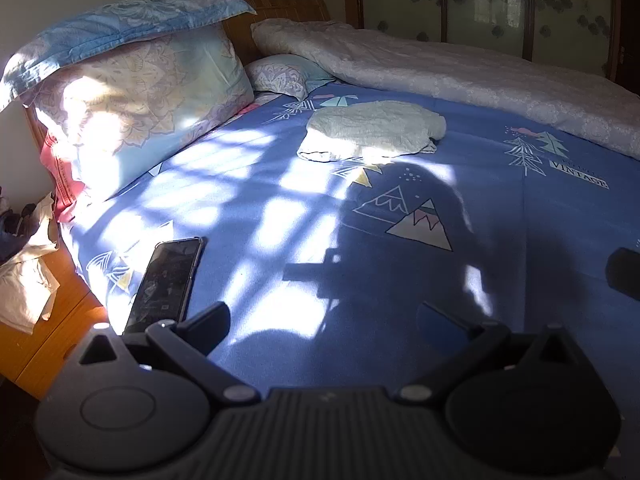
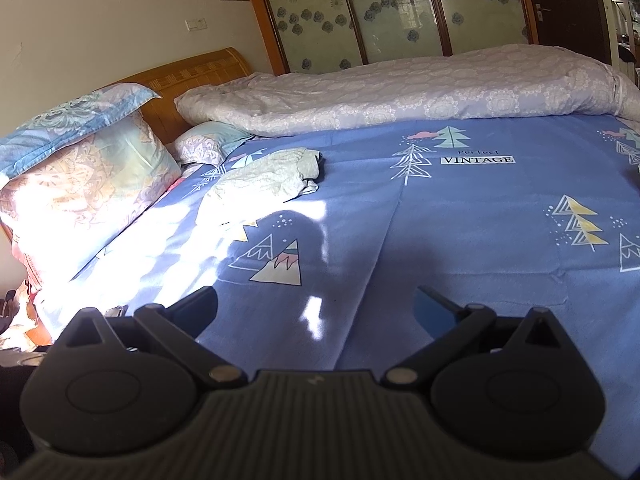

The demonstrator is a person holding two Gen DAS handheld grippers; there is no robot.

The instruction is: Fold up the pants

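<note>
A pale, whitish pair of pants (image 1: 372, 130) lies in a folded bundle on the blue patterned bed sheet (image 1: 400, 280), far ahead of both grippers; it also shows in the right wrist view (image 2: 264, 178) at left centre. My left gripper (image 1: 324, 316) is open and empty, low over the near part of the sheet. My right gripper (image 2: 316, 304) is open and empty, also low over the sheet. A dark part of the right gripper (image 1: 624, 272) shows at the right edge of the left wrist view.
A black phone (image 1: 164, 284) lies near the bed's left edge. Stacked pillows (image 1: 132, 92) lean on the wooden headboard (image 2: 192, 76). A rolled pale quilt (image 2: 420, 88) lies along the far side. A wooden nightstand (image 1: 48, 328) with crumpled paper stands at left.
</note>
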